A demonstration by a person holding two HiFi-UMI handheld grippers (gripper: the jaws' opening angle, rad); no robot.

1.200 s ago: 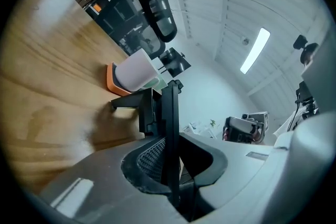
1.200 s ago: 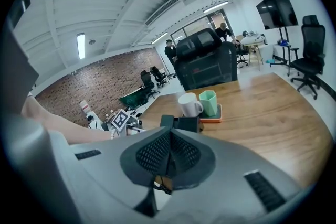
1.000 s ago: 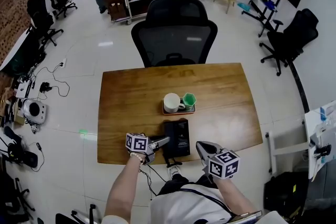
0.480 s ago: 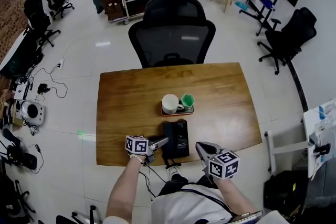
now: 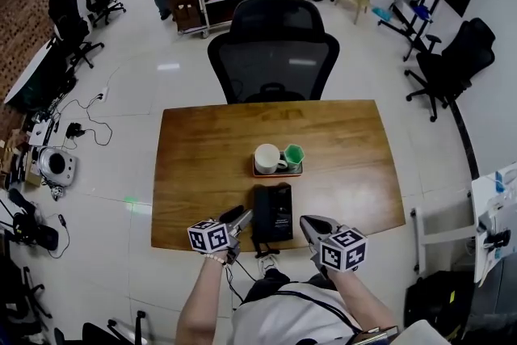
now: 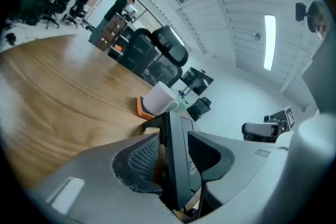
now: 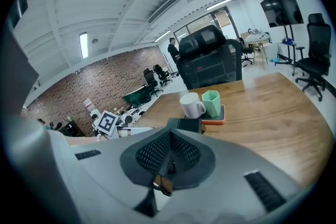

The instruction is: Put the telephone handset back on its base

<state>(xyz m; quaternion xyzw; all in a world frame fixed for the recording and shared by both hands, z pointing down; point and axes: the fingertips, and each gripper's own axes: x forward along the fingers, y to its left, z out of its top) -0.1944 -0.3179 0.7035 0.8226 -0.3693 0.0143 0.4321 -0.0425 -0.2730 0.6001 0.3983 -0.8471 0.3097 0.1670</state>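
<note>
Two tongs up | left tongs (image 5: 241,217) opening around handset (image 5: 259,214), letting go since I judge it seated on base (image 5: 281,214), near tabletop (image 5: 202,161) edge | right tongs (image 5: 308,222) closed, empty, parked clear.

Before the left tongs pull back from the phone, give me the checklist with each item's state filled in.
1. Handset lies on the base, along its left side: ok.
2. Handset fully seated in its cradle: cannot tell.
3. Left tongs letting go: jaws opening, handset between them, pads not pressing: ok.
4. Right tongs shut, empty, beside the base without touching it: ok.
5. Tray with white mug and green cup stands apart, beyond the base: ok.
</note>
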